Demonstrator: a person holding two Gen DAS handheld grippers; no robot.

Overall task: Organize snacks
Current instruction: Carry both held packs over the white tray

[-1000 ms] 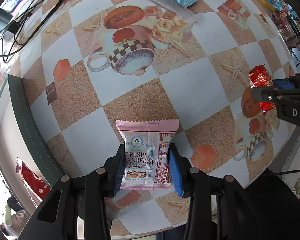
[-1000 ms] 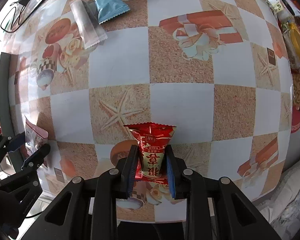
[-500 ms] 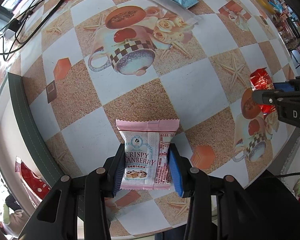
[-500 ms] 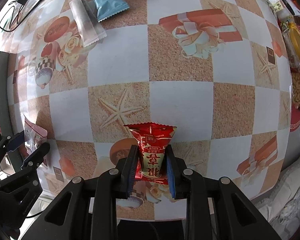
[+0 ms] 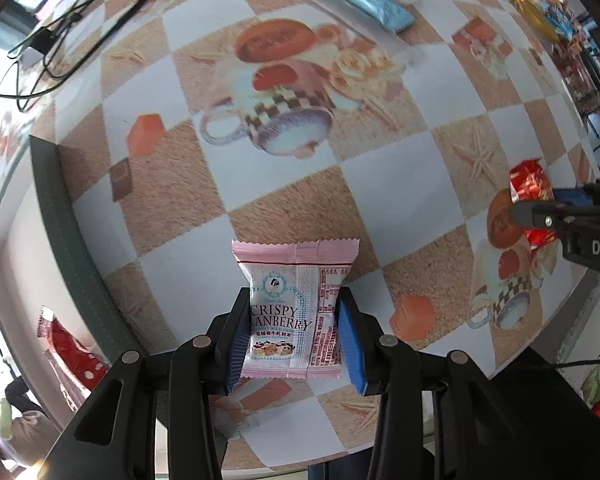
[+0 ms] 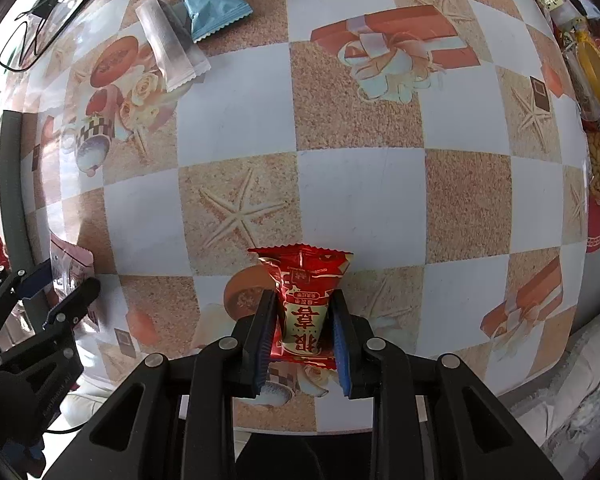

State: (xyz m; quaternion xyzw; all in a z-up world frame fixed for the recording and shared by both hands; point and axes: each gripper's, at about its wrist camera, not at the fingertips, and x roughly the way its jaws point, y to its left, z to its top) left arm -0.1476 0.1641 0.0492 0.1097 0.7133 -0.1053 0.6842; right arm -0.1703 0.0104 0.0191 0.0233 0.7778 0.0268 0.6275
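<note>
With the left gripper (image 5: pixel 294 336) clamped on the pink cranberry packet (image 5: pixel 296 308) and the right gripper (image 6: pixel 302 338) on the red packet (image 6: pixel 304 300) above the tabletop (image 6: pixel 360 200), either slippery wrapper (both pinched only by their sides) could slide from the jaws.

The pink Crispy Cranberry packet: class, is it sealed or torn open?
Sealed, as far as shown. The pink packet has its top crimped edge intact and looks puffed, pinched by the left gripper. Its back is hidden.

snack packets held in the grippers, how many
2: the pink cranberry packet is clamped in the left gripper; the red packet is clamped in the right gripper. More packets lie loose across the table.
</note>
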